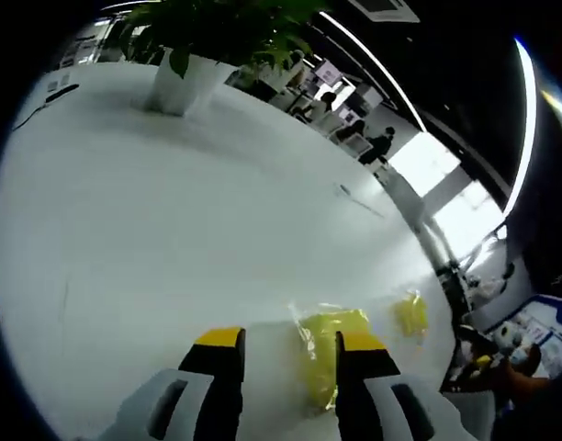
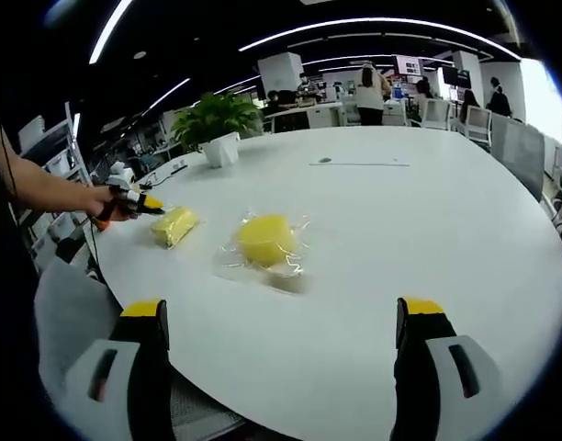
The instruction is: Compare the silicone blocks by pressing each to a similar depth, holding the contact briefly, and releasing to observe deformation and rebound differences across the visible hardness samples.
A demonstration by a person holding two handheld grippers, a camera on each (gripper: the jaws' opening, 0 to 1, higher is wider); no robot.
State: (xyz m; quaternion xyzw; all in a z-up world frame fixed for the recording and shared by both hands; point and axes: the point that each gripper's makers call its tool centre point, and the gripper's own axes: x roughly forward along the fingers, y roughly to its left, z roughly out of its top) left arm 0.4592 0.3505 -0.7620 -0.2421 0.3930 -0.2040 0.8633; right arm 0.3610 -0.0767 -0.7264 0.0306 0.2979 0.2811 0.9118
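Two yellow silicone blocks in clear wrap lie on the white round table [image 2: 428, 230]. In the right gripper view the rounder block [image 2: 265, 241] is ahead at centre and the flatter block [image 2: 174, 224] is to its left. My right gripper [image 2: 281, 317] is wide open, short of both, with nothing between its jaws. A hand holds my left gripper [image 2: 139, 202] at the table's left edge, just beside the flatter block. In the left gripper view my left gripper [image 1: 290, 340] is open; the near block [image 1: 322, 344] lies just beyond, partly behind the right jaw. The other block [image 1: 410, 314] lies farther right.
A potted plant in a white pot [image 2: 221, 147] [image 1: 180, 83] stands at the table's far side. A thin pen or cable [image 2: 359, 163] [image 1: 354, 196] lies on the tabletop. Chairs, desks and people fill the office behind. The table's near edge runs just under my right jaws.
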